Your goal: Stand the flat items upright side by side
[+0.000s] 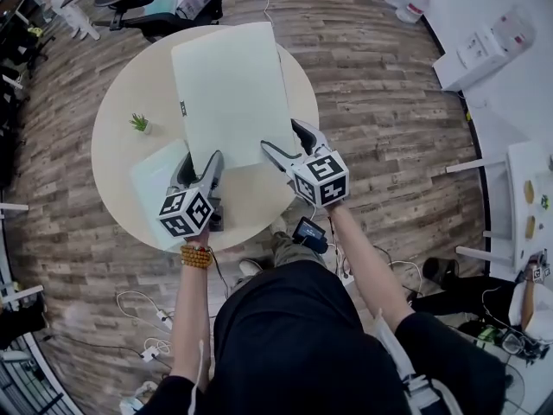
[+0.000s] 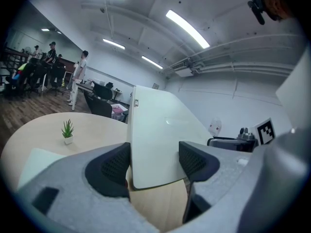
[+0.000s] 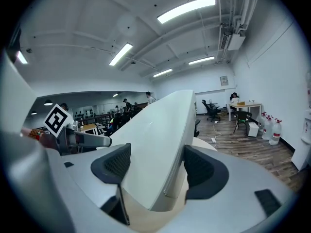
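Note:
A large white flat panel [image 1: 233,93] is raised over the round table [image 1: 117,102], its far edge tipped away from me. My left gripper [image 1: 200,164] is shut on its near left corner and my right gripper [image 1: 283,138] on its near right corner. In the left gripper view the panel [image 2: 155,140] stands on edge between the pads, with that gripper [image 2: 154,161] closed on it. In the right gripper view the panel [image 3: 155,140] leans left between the jaws of that gripper [image 3: 158,166]. A second pale flat item [image 1: 154,180] lies on the table under the left gripper.
A tiny potted plant [image 1: 140,124] stands on the table's left part. Office chairs [image 1: 155,7] are behind the table. A white water dispenser [image 1: 484,50] stands at the right wall. A dark device [image 1: 309,232] rests on my lap. People [image 2: 77,76] stand far off.

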